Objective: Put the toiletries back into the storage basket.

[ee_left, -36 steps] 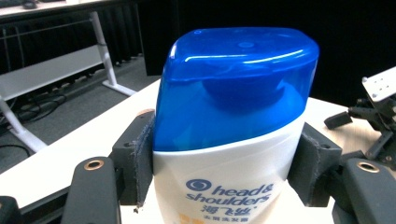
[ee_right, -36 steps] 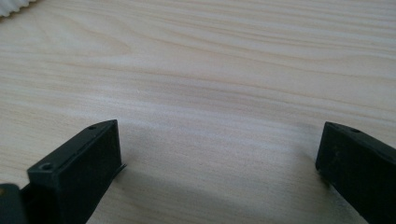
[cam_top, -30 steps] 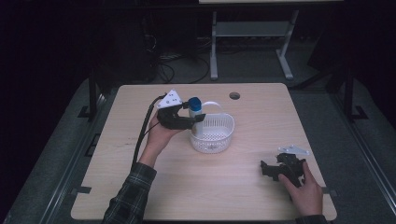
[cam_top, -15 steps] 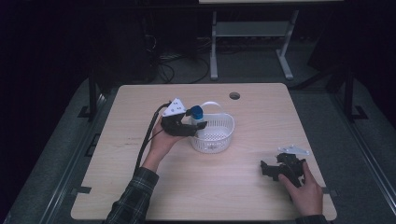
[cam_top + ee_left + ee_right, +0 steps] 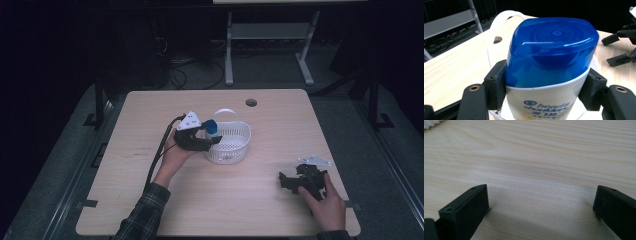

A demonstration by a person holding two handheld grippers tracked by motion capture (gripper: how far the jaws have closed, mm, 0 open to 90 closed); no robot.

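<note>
A white shampoo bottle (image 5: 549, 70) with a blue cap (image 5: 210, 126) is clamped between the jaws of my left gripper (image 5: 212, 134), whose pads press on both its sides. The bottle hangs at the left rim of a white perforated basket (image 5: 235, 145) near the table's middle. The basket's white handle (image 5: 499, 22) arches behind the bottle in the left gripper view. My right gripper (image 5: 286, 182) rests low on the wooden table (image 5: 240, 200) at the front right, its jaws wide apart with bare wood between them (image 5: 541, 207).
A round cable hole (image 5: 251, 102) is cut in the table near its far edge. A black cable (image 5: 160, 155) trails from the left gripper along the forearm. Beyond the table stands a white metal frame (image 5: 265, 40) on a dark floor.
My left gripper has sunk with the bottle and shifted slightly toward me, down to the basket's left rim. The right gripper has not moved.
</note>
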